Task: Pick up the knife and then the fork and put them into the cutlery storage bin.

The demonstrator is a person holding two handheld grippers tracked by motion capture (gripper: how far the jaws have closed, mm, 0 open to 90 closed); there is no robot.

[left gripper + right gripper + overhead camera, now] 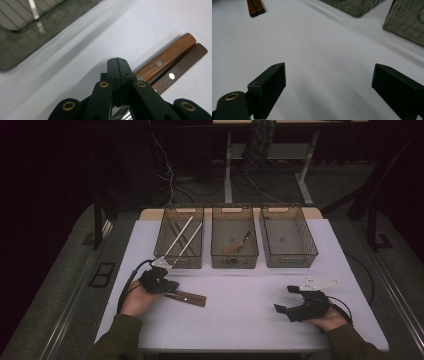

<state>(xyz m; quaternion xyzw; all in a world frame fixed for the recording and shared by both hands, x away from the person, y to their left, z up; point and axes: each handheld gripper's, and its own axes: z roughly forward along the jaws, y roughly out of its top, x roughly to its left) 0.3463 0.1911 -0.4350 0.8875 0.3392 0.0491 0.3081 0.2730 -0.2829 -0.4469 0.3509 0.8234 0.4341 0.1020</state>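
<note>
Two wooden-handled knives (pixel 187 296) lie flat, side by side and touching. One handle is reddish-brown (pixel 167 60), the other darker (pixel 180 69); both show silver rivets.

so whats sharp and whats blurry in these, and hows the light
High view: dim, dark surroundings, white table brightest. Left gripper view: shut left tongs and wooden handles fairly sharp, bin soft. Right gripper view: open right tongs blurred, table evenly lit.

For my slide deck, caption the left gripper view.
Closed black left gripper poised over two brown riveted wooden handles lying side by side on the white table.
</note>
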